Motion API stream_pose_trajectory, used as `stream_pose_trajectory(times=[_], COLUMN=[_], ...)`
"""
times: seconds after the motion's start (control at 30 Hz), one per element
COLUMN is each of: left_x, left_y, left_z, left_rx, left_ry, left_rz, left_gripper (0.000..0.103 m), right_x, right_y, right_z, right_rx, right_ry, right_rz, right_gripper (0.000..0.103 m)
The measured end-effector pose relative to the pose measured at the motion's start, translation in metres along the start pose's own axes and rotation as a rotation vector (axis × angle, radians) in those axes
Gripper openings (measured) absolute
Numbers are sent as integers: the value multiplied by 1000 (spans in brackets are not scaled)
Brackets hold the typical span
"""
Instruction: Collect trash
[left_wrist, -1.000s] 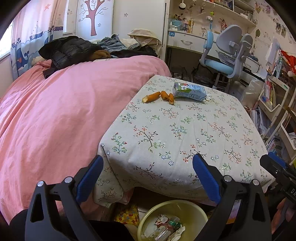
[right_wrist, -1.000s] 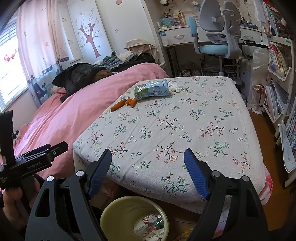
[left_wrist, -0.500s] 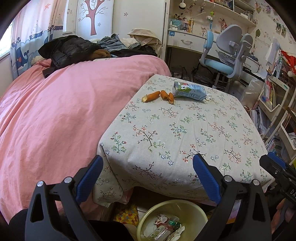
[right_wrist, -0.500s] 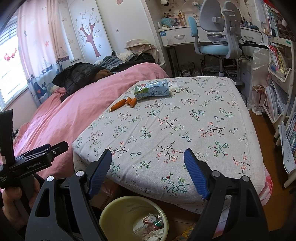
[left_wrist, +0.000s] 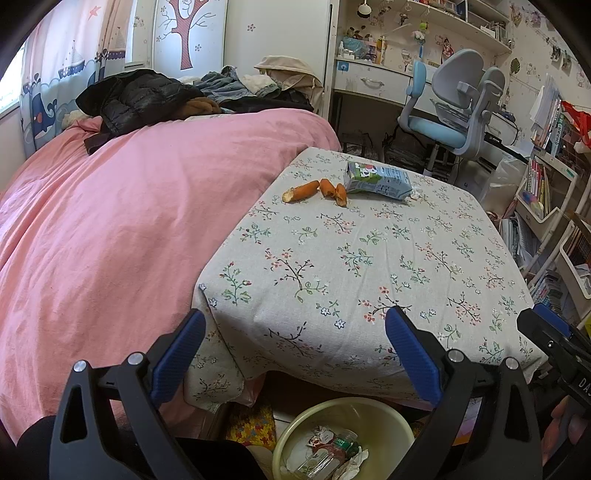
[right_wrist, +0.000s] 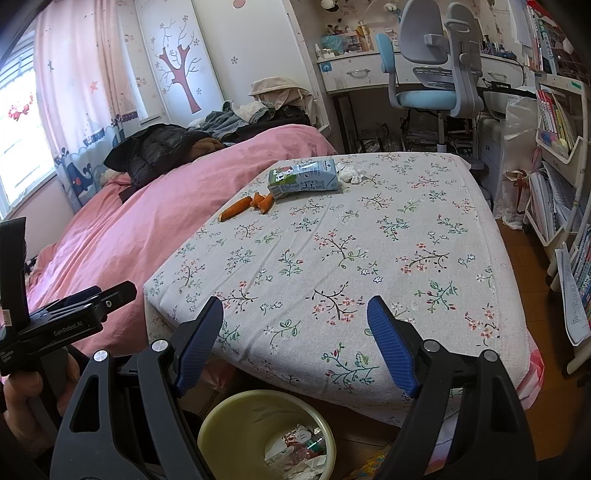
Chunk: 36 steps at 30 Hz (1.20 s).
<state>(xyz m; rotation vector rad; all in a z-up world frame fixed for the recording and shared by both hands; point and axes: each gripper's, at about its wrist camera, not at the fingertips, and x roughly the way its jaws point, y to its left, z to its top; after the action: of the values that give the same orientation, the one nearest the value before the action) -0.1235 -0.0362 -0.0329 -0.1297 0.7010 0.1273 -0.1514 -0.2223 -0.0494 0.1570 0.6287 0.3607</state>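
Left wrist view: left gripper spread wide, fingers blue-ribbed, nothing held. Far ahead between them, on the floral-cloth desk: milk carton lying flat, carrot pieces just left of it. Carton probably empty, light, thin-walled, easily crushed; best pinched across the narrow sides. Carrots firm, smooth, inclined to roll; best gripped mid-length. Directly below the fingers, yellow plastic bin with wrappers inside.

Right wrist view: right gripper equally wide apart, empty. Same carton and carrot pieces far ahead, left of centre; crumpled tissue touching the carton's right end, soft, weightless, needing a near-full squeeze. Bin beneath, near the left finger.
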Motion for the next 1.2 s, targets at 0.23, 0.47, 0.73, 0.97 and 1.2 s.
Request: stream_pose_trajectory(times=[0.23, 0.47, 0.73, 0.97, 1.2], left_x=[0, 0, 0, 1, 4], left_y=[-1, -1, -1, 2, 21], left_z=[-1, -1, -1, -1, 1], left_rx=[-1, -1, -3, -22, -152], left_ry=[1, 2, 2, 12, 33], left_rz=[0, 0, 1, 10, 10], left_gripper=[93, 93, 93, 94, 93], right_x=[0, -1, -1, -2, -2], right_y=[0, 0, -3, -5, -6], right_z=[0, 0, 1, 2, 3], right_rx=[0, -1, -3, -9, -8], right_ry=[0, -3, -4, -2, -8], right_rz=[-1, 0, 0, -5, -2], right_gripper=[77, 77, 77, 77, 77])
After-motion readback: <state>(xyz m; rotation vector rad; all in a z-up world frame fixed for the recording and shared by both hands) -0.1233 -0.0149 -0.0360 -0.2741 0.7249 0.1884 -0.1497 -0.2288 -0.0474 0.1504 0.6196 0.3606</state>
